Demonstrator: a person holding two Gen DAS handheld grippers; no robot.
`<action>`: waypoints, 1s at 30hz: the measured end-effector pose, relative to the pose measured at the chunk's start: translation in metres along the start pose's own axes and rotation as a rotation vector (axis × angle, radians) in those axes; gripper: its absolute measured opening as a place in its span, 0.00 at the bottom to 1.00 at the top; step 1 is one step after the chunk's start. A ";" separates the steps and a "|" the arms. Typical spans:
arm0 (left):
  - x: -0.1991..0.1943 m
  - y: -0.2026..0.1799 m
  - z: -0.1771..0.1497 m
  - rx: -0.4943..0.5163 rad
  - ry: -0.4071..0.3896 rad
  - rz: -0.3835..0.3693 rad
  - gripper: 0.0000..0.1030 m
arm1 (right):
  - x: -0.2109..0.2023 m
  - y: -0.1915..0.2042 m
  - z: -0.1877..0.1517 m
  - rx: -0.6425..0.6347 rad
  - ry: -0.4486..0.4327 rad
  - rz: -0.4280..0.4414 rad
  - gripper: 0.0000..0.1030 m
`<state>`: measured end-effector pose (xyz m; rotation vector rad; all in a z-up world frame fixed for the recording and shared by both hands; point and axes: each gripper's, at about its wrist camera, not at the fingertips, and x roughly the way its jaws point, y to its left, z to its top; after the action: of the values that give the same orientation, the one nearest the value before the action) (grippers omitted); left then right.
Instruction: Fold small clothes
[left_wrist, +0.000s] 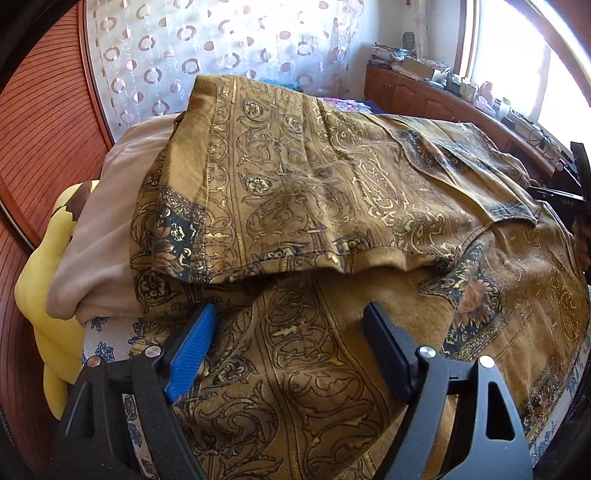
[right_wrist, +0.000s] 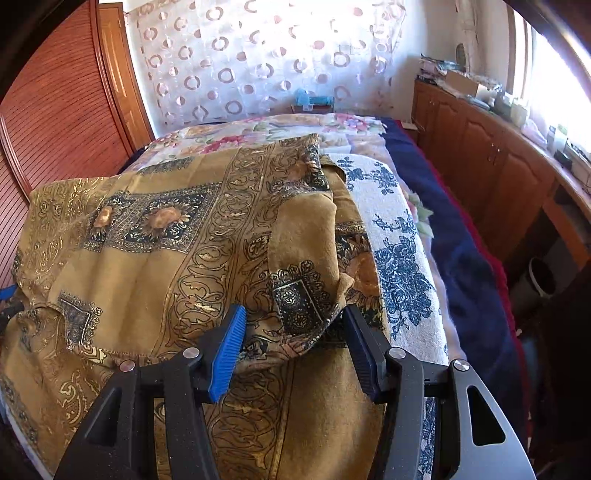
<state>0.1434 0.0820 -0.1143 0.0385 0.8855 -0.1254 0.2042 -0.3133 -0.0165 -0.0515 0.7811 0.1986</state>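
Both grippers (left_wrist: 288, 325) (right_wrist: 293, 325) hover over ochre garment (left_wrist: 295, 177).

both the left gripper (left_wrist: 290, 325) and right gripper (right_wrist: 295, 326) angle downward, jaws parted.

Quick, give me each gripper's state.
Left gripper: open, over the garment, holding nothing.
Right gripper: part open around a garment fold; grip cannot be told.

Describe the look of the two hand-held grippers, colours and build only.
Both match. The left hand-held gripper and the right hand-held gripper have matte black angular frames with triangular cut-outs and round silver pivot bolts. Each carries one ribbed bright blue pad and one darker navy pad. No cables, markings or sleeves show.
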 end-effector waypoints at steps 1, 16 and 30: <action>0.000 0.000 0.000 0.001 0.000 0.000 0.79 | -0.002 0.000 -0.004 -0.003 -0.006 -0.003 0.54; -0.056 0.035 0.004 -0.147 -0.149 -0.057 0.47 | 0.038 0.038 -0.020 -0.056 0.001 -0.058 0.55; -0.024 0.049 0.021 -0.102 -0.114 0.143 0.34 | 0.043 0.038 -0.020 -0.057 0.000 -0.057 0.55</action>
<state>0.1506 0.1313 -0.0838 -0.0007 0.7720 0.0509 0.2123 -0.2716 -0.0596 -0.1278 0.7729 0.1666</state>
